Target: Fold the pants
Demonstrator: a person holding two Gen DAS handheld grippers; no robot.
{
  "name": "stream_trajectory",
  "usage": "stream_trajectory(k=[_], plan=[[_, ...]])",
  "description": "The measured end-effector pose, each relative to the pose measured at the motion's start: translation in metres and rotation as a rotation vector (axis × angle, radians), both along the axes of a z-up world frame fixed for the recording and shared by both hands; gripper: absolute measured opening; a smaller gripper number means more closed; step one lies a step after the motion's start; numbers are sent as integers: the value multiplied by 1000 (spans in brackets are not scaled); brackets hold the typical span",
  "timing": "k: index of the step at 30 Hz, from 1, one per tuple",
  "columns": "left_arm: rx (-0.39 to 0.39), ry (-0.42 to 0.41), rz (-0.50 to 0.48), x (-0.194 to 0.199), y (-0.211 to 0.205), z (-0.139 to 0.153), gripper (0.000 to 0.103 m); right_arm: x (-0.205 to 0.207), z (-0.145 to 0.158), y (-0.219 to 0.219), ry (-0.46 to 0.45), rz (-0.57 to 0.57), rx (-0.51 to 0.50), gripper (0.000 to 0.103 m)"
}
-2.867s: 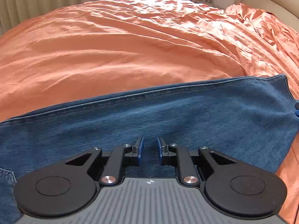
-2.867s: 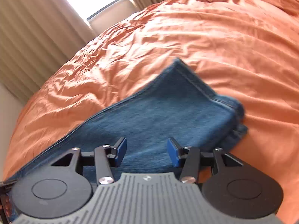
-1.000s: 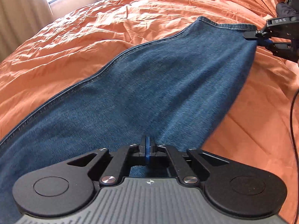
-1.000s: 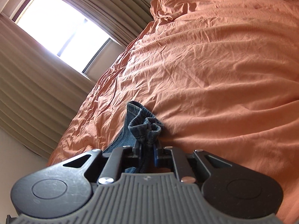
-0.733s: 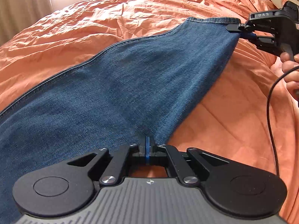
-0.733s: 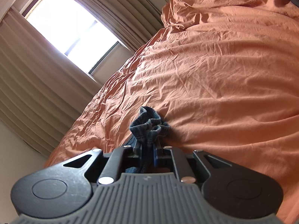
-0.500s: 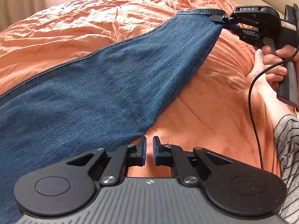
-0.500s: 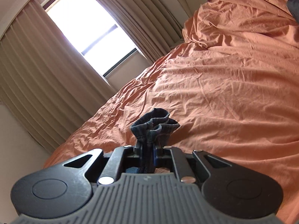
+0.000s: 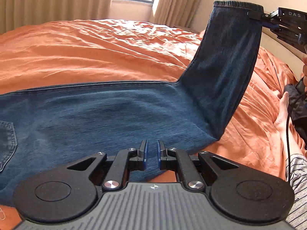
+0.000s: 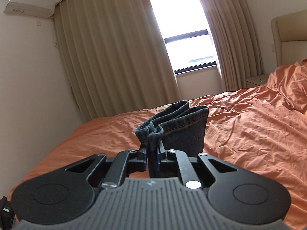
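Blue denim pants (image 9: 115, 118) lie flat across the orange bed cover (image 9: 96, 48), with a back pocket (image 9: 7, 140) at the far left. The leg end stands lifted off the bed at the right, hems (image 9: 236, 4) on top. My right gripper (image 9: 255, 16) is shut on those bunched hems (image 10: 172, 118); in the right wrist view the cloth is pinched between the pads of that gripper (image 10: 152, 149). My left gripper (image 9: 151, 147) hovers over the near edge of the pants. Its jaws stand a narrow gap apart with nothing between them.
A person's forearm (image 9: 282, 115) and striped sleeve (image 9: 297, 172) are at the right, with a black cable (image 9: 287, 134). Beige curtains (image 10: 115, 57) and a window (image 10: 186, 38) stand behind the bed. A padded headboard (image 10: 289, 28) is at the far right.
My left gripper let go of the pants edge, opened slightly and moved left along the pants. My right gripper rose with the hems, lifting the leg end upright off the bed.
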State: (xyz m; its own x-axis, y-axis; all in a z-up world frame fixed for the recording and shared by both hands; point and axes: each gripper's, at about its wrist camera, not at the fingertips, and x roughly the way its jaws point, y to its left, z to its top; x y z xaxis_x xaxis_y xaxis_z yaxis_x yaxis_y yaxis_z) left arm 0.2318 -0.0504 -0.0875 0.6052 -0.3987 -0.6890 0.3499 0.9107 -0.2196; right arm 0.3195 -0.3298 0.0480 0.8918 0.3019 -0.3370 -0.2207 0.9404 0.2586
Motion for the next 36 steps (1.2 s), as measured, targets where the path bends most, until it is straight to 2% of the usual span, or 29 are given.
stream_trajectory(k=[3,5,8,11,14,16,17,20,23,26,31,36], plan=[[-40,-1,57,-3,30,2,10,7,-16,53,37,63,-30,5],[-69,0,91,-4,48,2,11,10,-38,88,80,107,-38,5],[-114,10,148,-6,74,-2,12,10,-83,139,169,178,-67,5],[-156,35,187,-6,96,-7,13,2,-143,187,284,251,-167,5],[-186,59,202,-5,111,-12,18,-5,-182,207,361,274,-236,7],[-222,78,196,-2,119,-15,25,-5,-198,201,394,274,-216,13],[-245,86,194,1,121,-17,31,-3,-200,197,404,278,-196,19],[-332,128,194,16,125,-25,38,-1,-199,195,427,318,-170,34],[-424,162,198,35,128,-32,47,-4,-186,189,437,344,-159,38],[-488,180,210,59,127,-38,52,2,-171,172,413,311,-144,46],[-617,295,262,109,123,-67,57,28,-166,139,401,216,-194,48],[-643,318,317,143,118,-90,54,45,-171,106,415,179,-205,47]])
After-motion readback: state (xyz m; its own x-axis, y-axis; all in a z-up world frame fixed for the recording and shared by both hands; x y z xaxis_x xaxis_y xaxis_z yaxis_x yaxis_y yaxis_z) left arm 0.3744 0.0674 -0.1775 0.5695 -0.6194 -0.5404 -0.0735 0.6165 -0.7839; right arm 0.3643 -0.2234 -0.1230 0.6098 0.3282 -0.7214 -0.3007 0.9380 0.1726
